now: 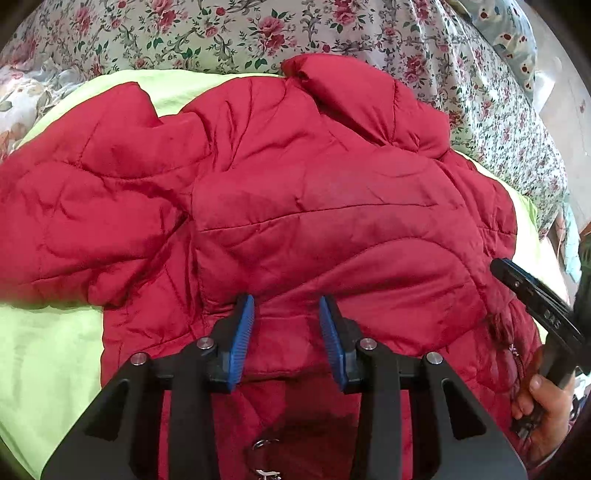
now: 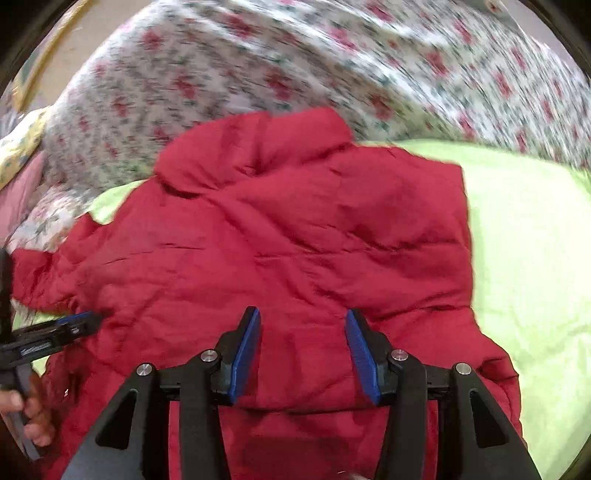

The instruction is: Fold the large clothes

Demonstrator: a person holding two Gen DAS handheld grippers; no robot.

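Your left gripper (image 1: 286,332) and right gripper (image 2: 303,350), both spread apart, hover over the red jacket (image 1: 295,206).
It lies on the green sheet (image 1: 44,350), collar pointing away from you; both hover at its near hem.

Red puffer jacket (image 1: 280,206) sprawls over most of the lime sheet (image 1: 48,354); bare sheet lies open along both flanks, while rumpled floral bedding (image 1: 229,33) crowds the far edge.
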